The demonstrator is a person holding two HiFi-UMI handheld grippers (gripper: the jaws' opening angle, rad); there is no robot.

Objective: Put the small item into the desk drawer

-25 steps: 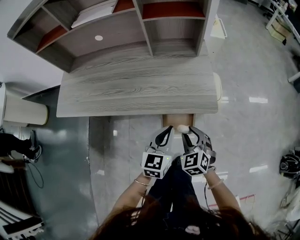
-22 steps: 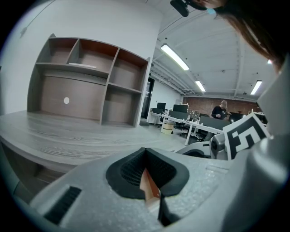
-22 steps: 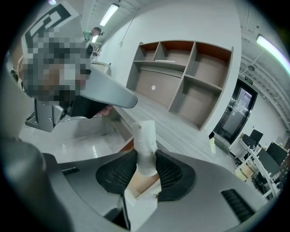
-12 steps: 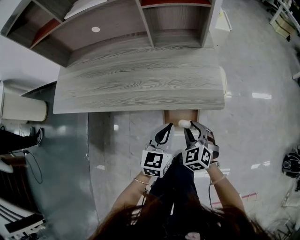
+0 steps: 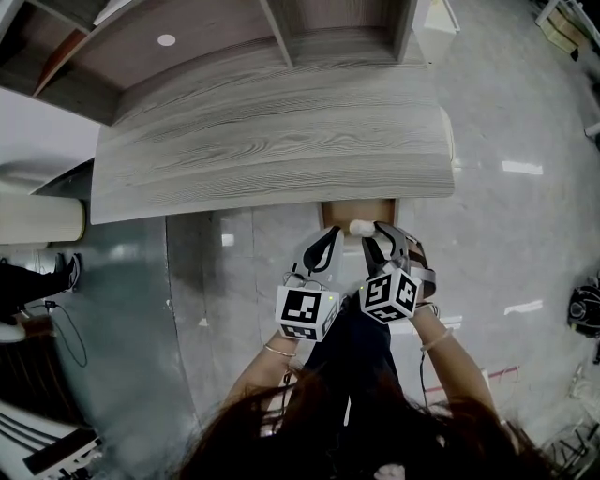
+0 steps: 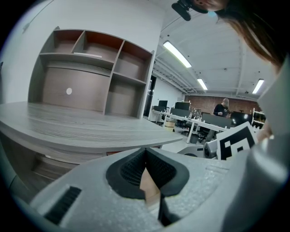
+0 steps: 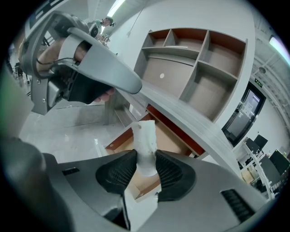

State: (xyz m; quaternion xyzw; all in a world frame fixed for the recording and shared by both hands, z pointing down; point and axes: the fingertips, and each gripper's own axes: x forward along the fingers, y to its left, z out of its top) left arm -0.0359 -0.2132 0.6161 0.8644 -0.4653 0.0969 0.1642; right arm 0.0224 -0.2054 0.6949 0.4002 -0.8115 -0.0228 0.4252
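A small white cylinder-shaped item (image 5: 361, 227) (image 7: 146, 145) is pinched upright between the pads of my right gripper (image 5: 371, 234) (image 7: 146, 166), which is shut on it. It hangs just over the open drawer (image 5: 354, 209) (image 7: 172, 138), a brown wooden box pulled out from under the front edge of the grey desk (image 5: 272, 150). My left gripper (image 5: 330, 240) (image 6: 146, 156) sits close beside the right one, to its left, shut with its pads touching and nothing between them. In the right gripper view, the left gripper (image 7: 102, 68) shows at upper left.
A shelf unit (image 5: 281, 28) stands on the back of the desk. A white cabinet (image 5: 42, 220) lies at left on the glossy floor (image 5: 506, 187). The person's legs (image 5: 361, 366) are below the grippers. Office desks and a person (image 6: 222, 108) are far off.
Both grippers, the right one with the white item in it, have sunk and come closer to the open drawer under the desk edge. Neither grip has altered.
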